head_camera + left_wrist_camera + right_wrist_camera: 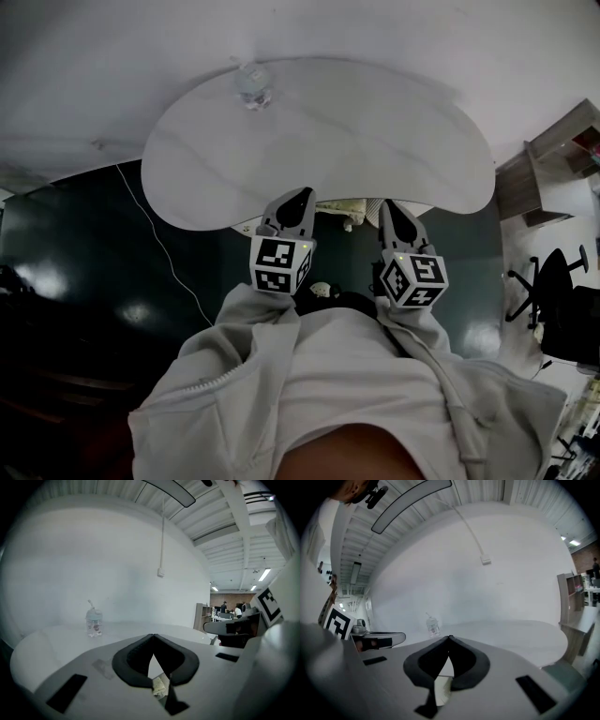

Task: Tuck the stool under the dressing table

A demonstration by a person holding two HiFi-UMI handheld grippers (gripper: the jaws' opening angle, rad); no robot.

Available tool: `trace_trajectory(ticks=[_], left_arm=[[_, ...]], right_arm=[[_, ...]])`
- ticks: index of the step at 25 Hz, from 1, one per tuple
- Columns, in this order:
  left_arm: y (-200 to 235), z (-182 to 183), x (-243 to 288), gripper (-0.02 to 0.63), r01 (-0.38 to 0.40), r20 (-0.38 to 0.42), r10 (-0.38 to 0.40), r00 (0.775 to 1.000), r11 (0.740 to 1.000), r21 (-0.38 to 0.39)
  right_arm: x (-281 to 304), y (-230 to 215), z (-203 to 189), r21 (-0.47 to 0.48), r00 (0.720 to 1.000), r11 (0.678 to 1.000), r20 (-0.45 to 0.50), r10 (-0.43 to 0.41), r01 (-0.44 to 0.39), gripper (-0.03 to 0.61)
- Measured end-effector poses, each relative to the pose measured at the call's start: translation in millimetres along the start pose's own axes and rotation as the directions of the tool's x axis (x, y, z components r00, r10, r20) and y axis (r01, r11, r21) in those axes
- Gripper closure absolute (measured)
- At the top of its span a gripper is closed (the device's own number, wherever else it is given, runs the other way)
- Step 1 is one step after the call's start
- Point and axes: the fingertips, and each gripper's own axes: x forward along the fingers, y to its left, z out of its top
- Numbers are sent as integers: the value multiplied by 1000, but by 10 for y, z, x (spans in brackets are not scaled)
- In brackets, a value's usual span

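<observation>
Head view is giving me the white kidney-shaped dressing table (375, 141) from above, and I am holding both grippers side by side at its near edge. The left gripper (302, 195) and the right gripper (386, 204) are pointing toward the table, their tips lying over its near rim. The stool (345, 208) is showing only as a pale sliver under that rim, sitting between the two grippers and below them, touching neither. Most of it is hiding beneath the tabletop.

Looking along the left gripper (153, 635), I am seeing its dark pads meeting at the tip, closed with nothing between them. The right gripper (449, 637) is reading the same: its pads are pressing together and holding nothing. A pale ribbed surface is showing low through the gap behind each pair of closed tips; I cannot tell whether it is the stool.

A small clear bottle (251, 86) is standing upright at the far edge of the table, well apart from both grippers. A thin white cable (159, 239) is trailing across the dark floor (84, 272) on the left, and a black office chair (553, 300) is standing off to the right.
</observation>
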Motion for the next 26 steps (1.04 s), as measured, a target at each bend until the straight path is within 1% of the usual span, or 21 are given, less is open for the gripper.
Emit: trace_trajectory(ticks=[3,8,18,26], left_arm=[[-6,-53,10,598,5,-14,-5,1000,1000,4],[-69,-89,15,598,11,-26,-11,1000,1000,21],[-25,-174,-27,598,-24,-49,24,998,1000,14],[-108,-215,-12,598,-28,-56,29,998,999,19]], right_arm=[[16,25,-45,-19,1000,1000,-15,4,-5,529],[-15,-15,-87,-17,1000,1000,-24,2,-2,529],[-6,-23,-177,-17,999,1000,-47,8,-9,531],[-65,-127,-223,-9,999,1000,-51,-3,3,531]])
